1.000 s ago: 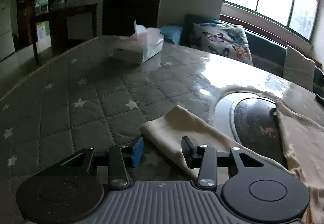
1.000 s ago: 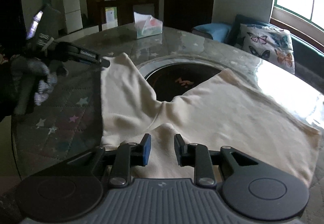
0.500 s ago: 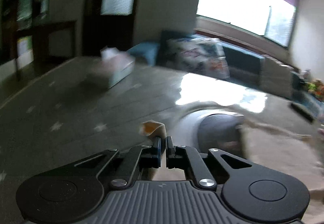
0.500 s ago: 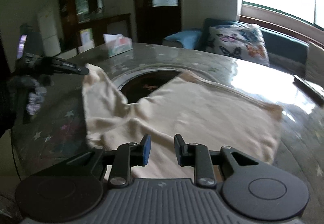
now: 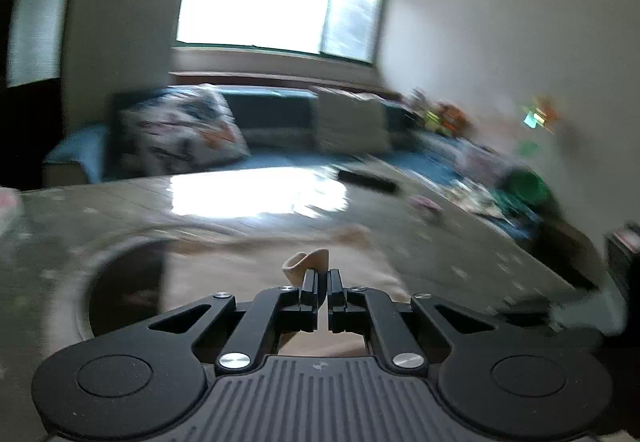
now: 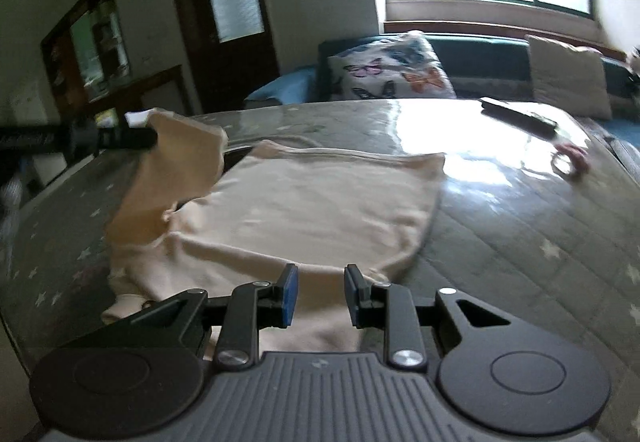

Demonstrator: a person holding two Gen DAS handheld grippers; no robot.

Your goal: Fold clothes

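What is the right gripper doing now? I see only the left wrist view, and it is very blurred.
Observer: The right gripper is open and holds nothing. It hovers over the near edge of the cream garment.
Operator: Is my left gripper lifting the cloth off the table?
Observer: Yes. In the right wrist view the left gripper holds the sleeve raised above the table.
Operator: Does the rest lie flat?
Observer: The body is spread flat, but the fabric is bunched at its near left corner.
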